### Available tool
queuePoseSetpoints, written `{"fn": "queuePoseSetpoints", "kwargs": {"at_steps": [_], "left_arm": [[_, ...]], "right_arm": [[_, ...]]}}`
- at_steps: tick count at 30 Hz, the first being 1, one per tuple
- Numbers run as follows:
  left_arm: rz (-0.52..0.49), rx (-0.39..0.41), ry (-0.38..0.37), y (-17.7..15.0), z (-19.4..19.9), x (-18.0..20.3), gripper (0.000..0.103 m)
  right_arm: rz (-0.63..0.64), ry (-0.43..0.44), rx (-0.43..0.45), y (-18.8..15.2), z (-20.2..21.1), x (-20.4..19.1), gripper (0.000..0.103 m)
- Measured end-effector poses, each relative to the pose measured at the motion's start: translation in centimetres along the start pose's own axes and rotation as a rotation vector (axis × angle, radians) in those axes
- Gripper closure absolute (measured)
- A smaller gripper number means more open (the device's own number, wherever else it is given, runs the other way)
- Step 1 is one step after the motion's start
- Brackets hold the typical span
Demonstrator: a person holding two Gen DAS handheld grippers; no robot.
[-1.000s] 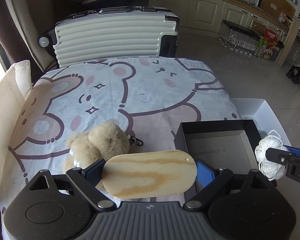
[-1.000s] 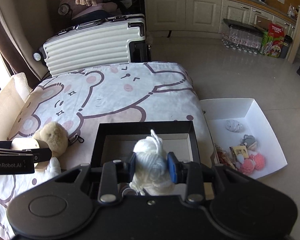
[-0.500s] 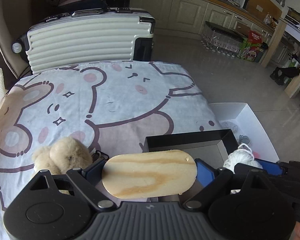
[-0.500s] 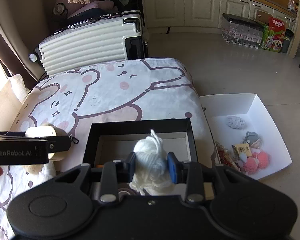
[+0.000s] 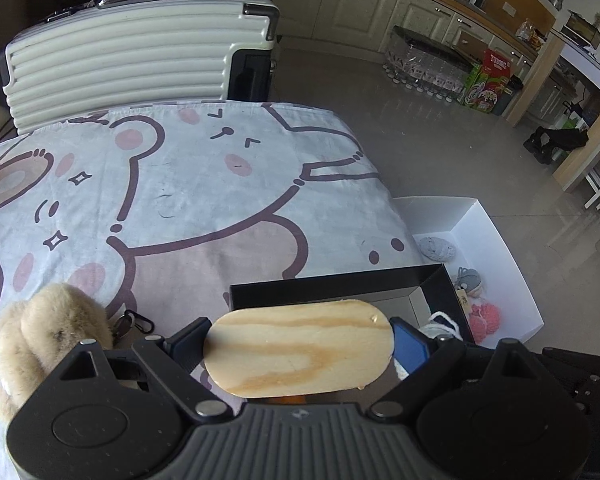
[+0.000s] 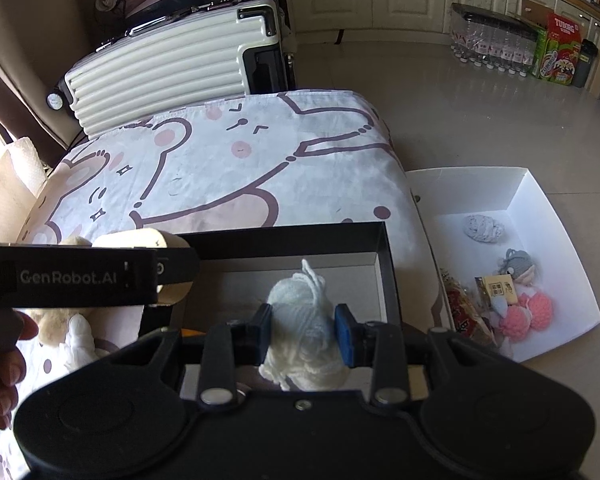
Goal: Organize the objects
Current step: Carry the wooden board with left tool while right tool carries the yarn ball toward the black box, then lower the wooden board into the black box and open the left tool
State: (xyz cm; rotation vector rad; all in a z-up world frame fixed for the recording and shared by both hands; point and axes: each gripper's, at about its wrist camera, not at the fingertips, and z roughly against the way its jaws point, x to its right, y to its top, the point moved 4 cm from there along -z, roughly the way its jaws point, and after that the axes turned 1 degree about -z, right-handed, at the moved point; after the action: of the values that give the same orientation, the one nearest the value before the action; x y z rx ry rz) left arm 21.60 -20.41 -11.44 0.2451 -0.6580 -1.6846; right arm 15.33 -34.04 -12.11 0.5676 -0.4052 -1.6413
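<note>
The right gripper [image 6: 303,330] is clamped on a ball of white yarn [image 6: 300,320], held over the open black box [image 6: 386,264] that sits on the bear-print sheet [image 6: 240,168]. The left gripper [image 5: 300,346] grips an oval wooden block [image 5: 298,348] by its two ends, at the box's left edge.

Recommended procedure, judged from this position: lower the yarn until it rests on the box floor, then open the jaws; releasing from height may let it roll or trail its loose strand over the wall. Bring the block in separately, keeping the two grippers apart, since they are close together over the box.

Containers: the black box shows a bare grey floor where visible; its near end is hidden behind the grippers. A white tray [image 6: 540,188] on the floor beside the bed holds a grey yarn ball [image 6: 482,229], a small grey doll [image 6: 518,266], pink pompoms [image 6: 532,312] and a tag [image 6: 498,290]. A tan plush toy [image 5: 48,340] lies on the sheet, left of the box.
</note>
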Motion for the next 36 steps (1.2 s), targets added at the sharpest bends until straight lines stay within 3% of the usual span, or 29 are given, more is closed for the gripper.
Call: {"fn": "queuePoseSetpoints", "kwargs": {"at_steps": [14,22,27,36], "left_arm": [[0.044,-0.041,-0.013,0.3,-4.1,0.8,0.01],[0.033,-0.079,-0.013,0.2,-5.8,1.0,0.009],[0.017,-0.047,-0.023,0.6,-5.4,1.2,0.002],[-0.035,0.025,-0.019,1.5,-3.3,0.6,0.002]], "right_arm": [[-0.022,0.046,-0.08,-0.8,-3.4,0.7,0.069],[-0.026,0.053,-0.084,-0.5,-4.4,0.8,0.069],[-0.018,0.045,-0.106,-0.6,-5.4,0.8,0.069],[-0.014,0.001,-0.152,-0.9,-6.5,0.8,0.069]]}}
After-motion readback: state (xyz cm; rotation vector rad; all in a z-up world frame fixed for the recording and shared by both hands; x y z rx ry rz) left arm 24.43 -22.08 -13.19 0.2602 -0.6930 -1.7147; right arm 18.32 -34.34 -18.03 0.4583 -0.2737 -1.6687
